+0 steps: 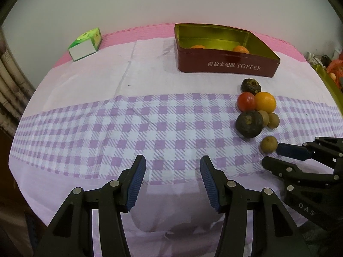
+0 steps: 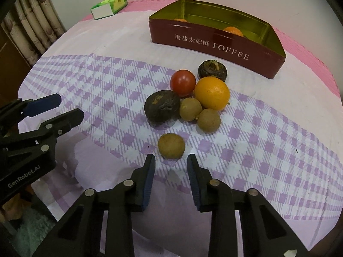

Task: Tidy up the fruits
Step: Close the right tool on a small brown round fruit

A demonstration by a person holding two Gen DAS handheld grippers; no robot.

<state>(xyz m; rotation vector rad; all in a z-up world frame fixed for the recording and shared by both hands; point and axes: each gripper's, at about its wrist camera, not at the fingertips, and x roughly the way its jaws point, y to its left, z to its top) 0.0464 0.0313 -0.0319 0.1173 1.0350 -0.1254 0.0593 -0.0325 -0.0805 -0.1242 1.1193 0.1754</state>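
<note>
A small brown longan [image 2: 171,145] lies alone on the checked cloth, just past the tips of my right gripper [image 2: 170,160]. The jaws stand a little apart and the pads do not touch it. Behind it sits a cluster: two more longans [image 2: 190,109], a red tomato [image 2: 182,82], an orange [image 2: 212,93] and two dark wrinkled fruits [image 2: 161,107]. The open red toffee tin [image 2: 214,42] at the back holds two oranges [image 1: 241,49]. My left gripper [image 1: 171,162] hovers open over bare cloth to the left, with nothing between its fingers.
A green and white tissue pack [image 1: 85,44] lies at the back left on the pink mat. Curtains [image 2: 32,21] hang beyond the table's left edge. A gold rim [image 1: 330,81] and clutter show at the far right edge.
</note>
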